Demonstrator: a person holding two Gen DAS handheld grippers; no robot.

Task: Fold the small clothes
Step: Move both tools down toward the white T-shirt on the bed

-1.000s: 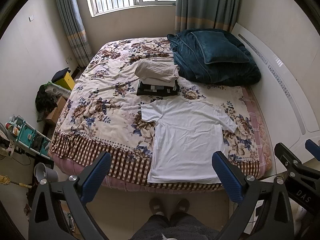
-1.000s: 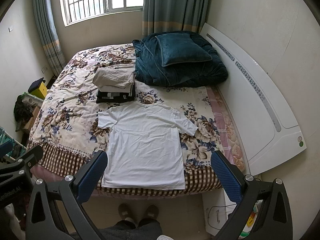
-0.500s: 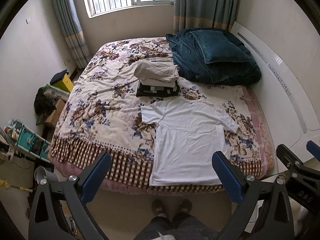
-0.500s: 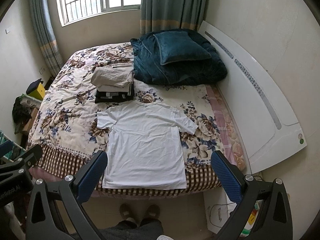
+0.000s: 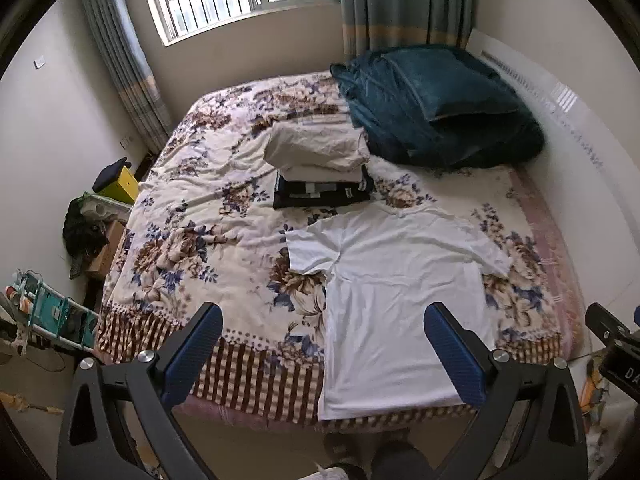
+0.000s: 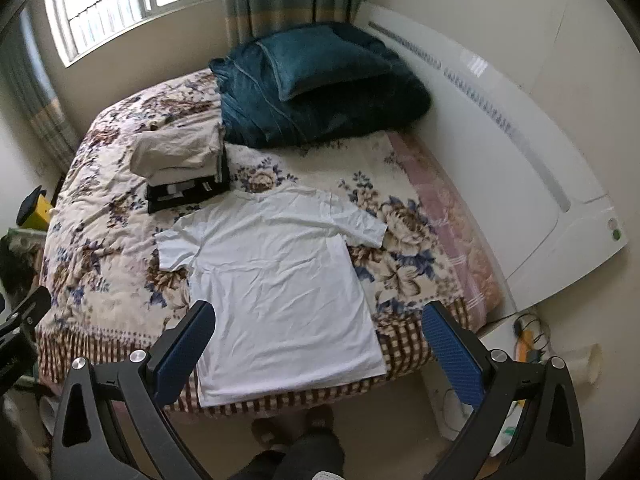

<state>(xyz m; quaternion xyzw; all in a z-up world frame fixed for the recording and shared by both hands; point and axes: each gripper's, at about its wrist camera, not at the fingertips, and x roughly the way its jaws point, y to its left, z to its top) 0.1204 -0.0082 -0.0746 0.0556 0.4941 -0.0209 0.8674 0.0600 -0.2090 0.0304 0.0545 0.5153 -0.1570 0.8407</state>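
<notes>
Left wrist view: the bed looms closer than a second ago. The left gripper (image 5: pixel 322 346) hangs wide, empty, above one white T-shirt (image 5: pixel 400 304) lying flat near one folded stack (image 5: pixel 320 168).

Right wrist view: the right gripper (image 6: pixel 318 346), nearer too, gapes empty over that T-shirt (image 6: pixel 280 292).

White T-shirt (image 5: pixel 404 304): thin matt cloth, lightly creased; floral bedspread (image 5: pixel 208 240): soft matt woven cloth, rumpled; teal blanket (image 6: pixel 320 92): plush velvety pile, faint sheen; headboard (image 6: pixel 520 152): smooth glossy white panel; left claw (image 5: pixel 324 356) and right claw (image 6: pixel 320 354): matt black plastic arms, blue ribbed pads (image 6: pixel 452 354), shiny metal screws; curtains (image 5: pixel 400 0): matt cloth.
</notes>
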